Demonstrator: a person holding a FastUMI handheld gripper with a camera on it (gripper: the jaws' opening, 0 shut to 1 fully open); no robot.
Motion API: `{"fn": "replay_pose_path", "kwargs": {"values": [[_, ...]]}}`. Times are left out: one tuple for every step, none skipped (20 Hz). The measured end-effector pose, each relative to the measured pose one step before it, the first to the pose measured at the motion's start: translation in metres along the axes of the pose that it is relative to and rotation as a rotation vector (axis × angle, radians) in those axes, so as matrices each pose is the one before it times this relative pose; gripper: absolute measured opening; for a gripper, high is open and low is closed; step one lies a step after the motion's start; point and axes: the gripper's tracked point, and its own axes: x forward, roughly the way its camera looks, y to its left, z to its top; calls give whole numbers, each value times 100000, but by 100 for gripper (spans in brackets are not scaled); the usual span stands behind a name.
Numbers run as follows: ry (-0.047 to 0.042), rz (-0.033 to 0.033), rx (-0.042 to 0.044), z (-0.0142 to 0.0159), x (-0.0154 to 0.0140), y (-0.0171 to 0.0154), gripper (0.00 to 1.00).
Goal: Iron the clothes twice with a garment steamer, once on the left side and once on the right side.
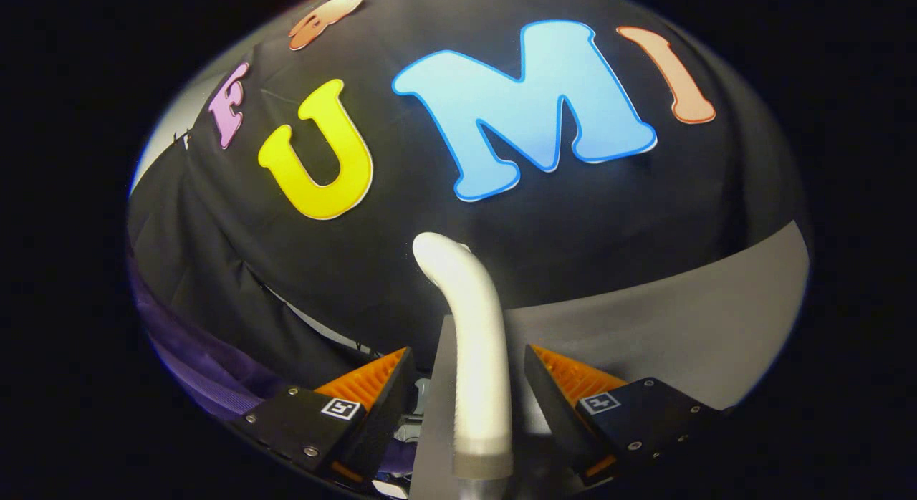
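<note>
So the claw (469, 385) has its two fingers spread apart, and the garment steamer's white handle (476, 342) stands right in the gap between them. Neither finger looks like it's touching it; there's a sliver of space at 3 and at 9 o'clock of the handle, so the claw isn't squeezing anything. The handle rises toward 12 o'clock and its rounded tip bends over toward 11. Behind it is a grey surface (680, 321), running out to 3 o'clock, with the black cloth wall (609, 213) beyond. Off around 8 o'clock from the fingers there's some purple fabric (208, 371), likely the clothes, though I can't tell for sure.
</note>
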Motion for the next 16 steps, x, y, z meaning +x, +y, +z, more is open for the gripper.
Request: {"fn": "replay_pose_path", "kwargs": {"values": [[1751,1103,2062,-205,120,29,95],[936,55,725,-42,-44,-163,93],[1006,-378,295,-263,19,-240,90],[1724,-706,-142,-489,194,-300,82],[4061,-925,-435,-784,92,-346,75],[-457,-251,529,142,74,-206,69],[1407,565,2014,-183,-23,-66,62],[1842,2172,3344,-361,56,323,52],[-744,1344,2372,70,-19,97,47],[1201,1541,405,-307,-123,-21,42],[-908,1377,213,67,-210,174,40],[-574,1400,354,6,-69,105,37],[-849,984,560,56,-6,69,37],[-1220,391,480,-23,-128,-77,36],[-1498,-536,-489,0,-75,-4,37],[-3119,-1147,-1648,230,-113,-102,37]]}}
